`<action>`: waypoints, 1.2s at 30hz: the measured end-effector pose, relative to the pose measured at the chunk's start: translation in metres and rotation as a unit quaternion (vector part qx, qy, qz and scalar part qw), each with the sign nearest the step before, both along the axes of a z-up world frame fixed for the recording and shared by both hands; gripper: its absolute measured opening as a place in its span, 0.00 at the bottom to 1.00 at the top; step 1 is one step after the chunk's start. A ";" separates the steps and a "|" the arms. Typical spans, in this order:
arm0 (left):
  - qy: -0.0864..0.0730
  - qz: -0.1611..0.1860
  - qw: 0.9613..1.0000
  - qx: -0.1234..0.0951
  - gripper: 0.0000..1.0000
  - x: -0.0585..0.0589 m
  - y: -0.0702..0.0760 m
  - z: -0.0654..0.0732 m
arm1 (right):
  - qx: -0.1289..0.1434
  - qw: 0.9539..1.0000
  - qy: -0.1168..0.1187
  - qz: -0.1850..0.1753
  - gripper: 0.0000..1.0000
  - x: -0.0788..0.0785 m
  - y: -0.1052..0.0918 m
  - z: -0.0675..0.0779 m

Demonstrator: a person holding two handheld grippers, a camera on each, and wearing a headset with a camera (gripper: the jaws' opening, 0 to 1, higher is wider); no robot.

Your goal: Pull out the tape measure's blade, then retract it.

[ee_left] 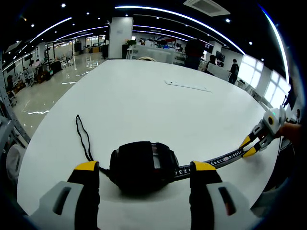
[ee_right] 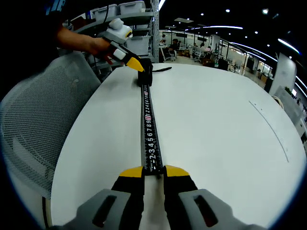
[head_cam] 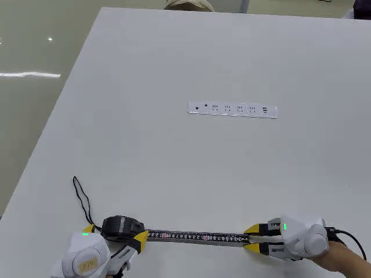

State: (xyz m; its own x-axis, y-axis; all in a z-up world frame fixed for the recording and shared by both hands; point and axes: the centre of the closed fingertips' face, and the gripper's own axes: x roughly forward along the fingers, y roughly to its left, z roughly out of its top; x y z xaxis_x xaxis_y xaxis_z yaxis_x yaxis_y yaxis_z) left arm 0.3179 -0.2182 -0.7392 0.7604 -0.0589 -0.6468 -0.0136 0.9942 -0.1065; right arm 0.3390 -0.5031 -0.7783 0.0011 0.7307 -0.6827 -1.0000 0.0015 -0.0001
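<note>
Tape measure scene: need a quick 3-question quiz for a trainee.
1. True or false: the blade is pulled out of the case.
2. Which pinches the blade's tip: the left tongs or the right tongs?
3. The flat white item lying apart from the case is a: A) mug B) power strip C) pair of pliers

Key: 1 true; 2 right tongs; 3 B.
</note>
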 end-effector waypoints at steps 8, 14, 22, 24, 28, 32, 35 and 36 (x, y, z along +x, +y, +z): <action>-0.013 0.041 0.999 -0.014 0.72 0.005 0.005 0.002 | -0.003 1.000 -0.003 0.000 0.13 0.000 0.000 0.000; -0.013 0.047 0.999 -0.005 0.69 0.008 0.005 -0.003 | -0.003 1.000 -0.003 -0.002 0.13 0.000 0.000 0.000; -0.012 0.065 0.998 -0.002 0.67 0.010 0.003 -0.007 | 0.000 1.000 -0.002 -0.009 0.13 0.000 -0.001 0.000; -0.012 0.068 0.998 0.001 0.67 0.011 0.003 -0.009 | 0.001 1.000 -0.002 -0.009 0.13 -0.001 -0.001 0.000; -0.009 0.069 0.998 0.008 0.67 0.012 0.001 -0.013 | 0.002 1.000 -0.001 -0.010 0.13 0.000 -0.001 0.000; -0.010 0.075 0.997 0.010 0.66 0.011 0.003 -0.013 | 0.002 1.000 -0.002 -0.009 0.13 -0.001 -0.001 0.000; -0.010 0.079 0.997 0.018 0.67 0.011 0.003 -0.016 | 0.001 1.000 -0.002 -0.010 0.13 -0.001 -0.001 -0.001; -0.009 0.078 0.997 0.018 0.67 0.011 0.002 -0.017 | 0.001 1.000 -0.002 -0.009 0.13 -0.001 -0.001 -0.001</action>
